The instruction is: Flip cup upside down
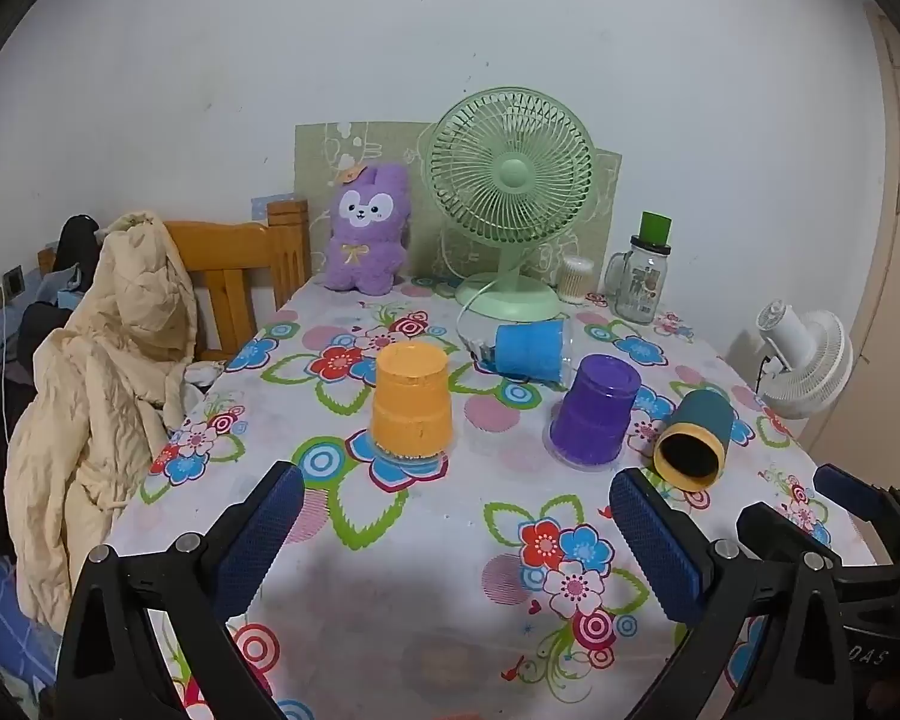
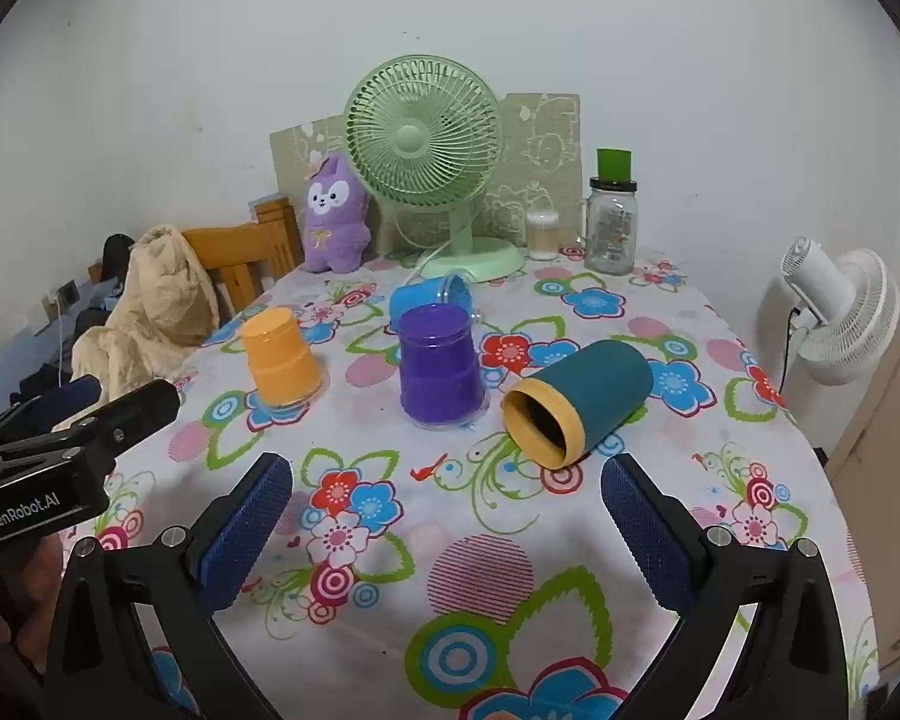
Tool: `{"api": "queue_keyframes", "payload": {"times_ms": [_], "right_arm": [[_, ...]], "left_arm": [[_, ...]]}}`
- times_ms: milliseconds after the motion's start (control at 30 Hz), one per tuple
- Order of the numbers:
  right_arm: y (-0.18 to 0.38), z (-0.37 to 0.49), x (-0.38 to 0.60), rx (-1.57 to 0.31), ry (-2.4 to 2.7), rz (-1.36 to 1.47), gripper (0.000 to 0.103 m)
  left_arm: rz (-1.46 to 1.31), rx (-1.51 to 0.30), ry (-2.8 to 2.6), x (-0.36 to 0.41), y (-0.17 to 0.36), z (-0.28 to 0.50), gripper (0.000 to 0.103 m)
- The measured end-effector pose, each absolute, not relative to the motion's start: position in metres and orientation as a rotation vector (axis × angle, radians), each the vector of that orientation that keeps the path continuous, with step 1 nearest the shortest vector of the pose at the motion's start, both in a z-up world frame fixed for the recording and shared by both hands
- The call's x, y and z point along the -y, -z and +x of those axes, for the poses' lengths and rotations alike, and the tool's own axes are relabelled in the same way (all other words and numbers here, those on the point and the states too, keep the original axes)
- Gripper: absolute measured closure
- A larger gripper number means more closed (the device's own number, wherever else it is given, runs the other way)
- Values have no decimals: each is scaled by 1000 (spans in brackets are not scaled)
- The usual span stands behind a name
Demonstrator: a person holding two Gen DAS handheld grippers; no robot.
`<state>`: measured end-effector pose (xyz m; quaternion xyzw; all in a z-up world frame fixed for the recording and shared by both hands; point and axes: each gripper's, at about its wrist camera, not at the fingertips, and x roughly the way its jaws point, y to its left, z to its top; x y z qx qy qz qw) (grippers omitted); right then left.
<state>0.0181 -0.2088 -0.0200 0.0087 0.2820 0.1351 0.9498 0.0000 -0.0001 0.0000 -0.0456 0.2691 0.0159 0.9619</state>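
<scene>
An orange cup point(image 1: 411, 402) point(image 2: 279, 357) and a purple cup point(image 1: 594, 411) point(image 2: 439, 366) stand upside down on the flowered table point(image 1: 462, 540). A blue cup point(image 1: 528, 351) point(image 2: 429, 294) lies on its side behind them. A teal cup with a yellow rim point(image 1: 693, 438) point(image 2: 576, 408) lies on its side, its mouth facing me. My left gripper point(image 1: 456, 522) is open and empty, in front of the orange and purple cups. My right gripper point(image 2: 447, 522) is open and empty, in front of the teal cup. The left gripper also shows at the left of the right wrist view point(image 2: 72, 426).
A green desk fan point(image 1: 510, 198) point(image 2: 426, 162), a purple plush toy point(image 1: 366, 228), a glass jar with a green lid point(image 1: 642, 276) and a small container point(image 1: 576, 279) stand at the table's far edge. A wooden chair with a beige coat point(image 1: 102, 360) is left. A white fan point(image 1: 810, 354) is right.
</scene>
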Motion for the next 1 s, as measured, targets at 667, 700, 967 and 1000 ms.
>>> {"api": "queue_keyframes", "payload": {"times_ms": [667, 700, 967, 1000], "right_arm": [[18, 15, 206, -571, -286, 16, 0], [17, 14, 206, -570, -286, 17, 0], [20, 15, 204, -581, -286, 13, 0], [20, 14, 204, -581, -286, 14, 0]], "left_arm": [[-96, -562, -31, 4, 6, -3, 0], [-95, -562, -31, 4, 6, -4, 0], [-102, -569, -29, 1, 8, -4, 0], [-105, -570, -29, 0, 8, -3, 0]]}}
